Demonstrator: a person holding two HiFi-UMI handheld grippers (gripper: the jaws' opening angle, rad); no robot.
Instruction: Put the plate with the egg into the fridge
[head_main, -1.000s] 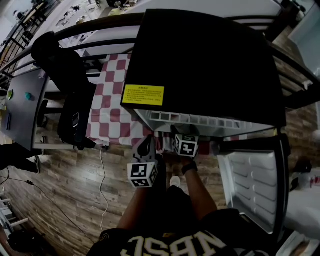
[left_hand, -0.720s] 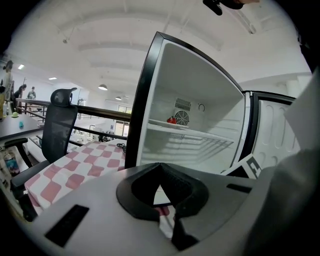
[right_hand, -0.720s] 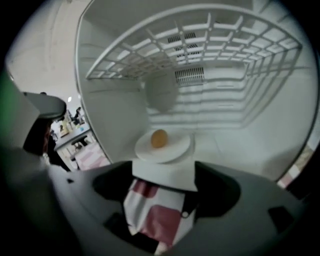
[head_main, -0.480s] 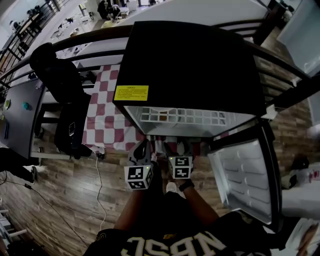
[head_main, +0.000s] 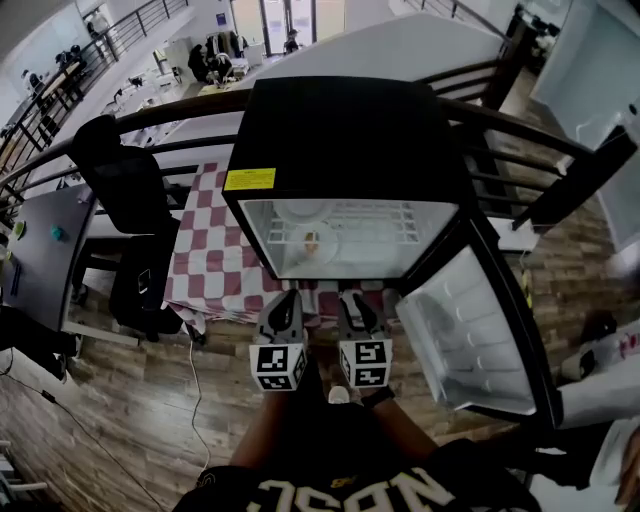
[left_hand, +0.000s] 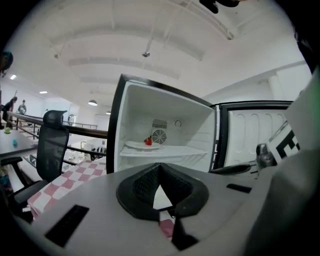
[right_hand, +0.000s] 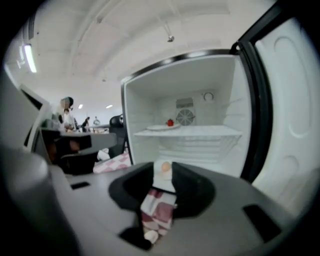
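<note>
Head view, open fridge (head_main: 340, 130), plate (head_main: 290, 246) on shelf, left gripper (head_main: 288, 297) jaws together, right gripper (head_main: 350, 298) jaws just closing, empty

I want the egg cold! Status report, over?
Left gripper shut, empty. Right gripper just closing, empty. Egg plate inside fridge. Door open, nothing blocking.
</note>
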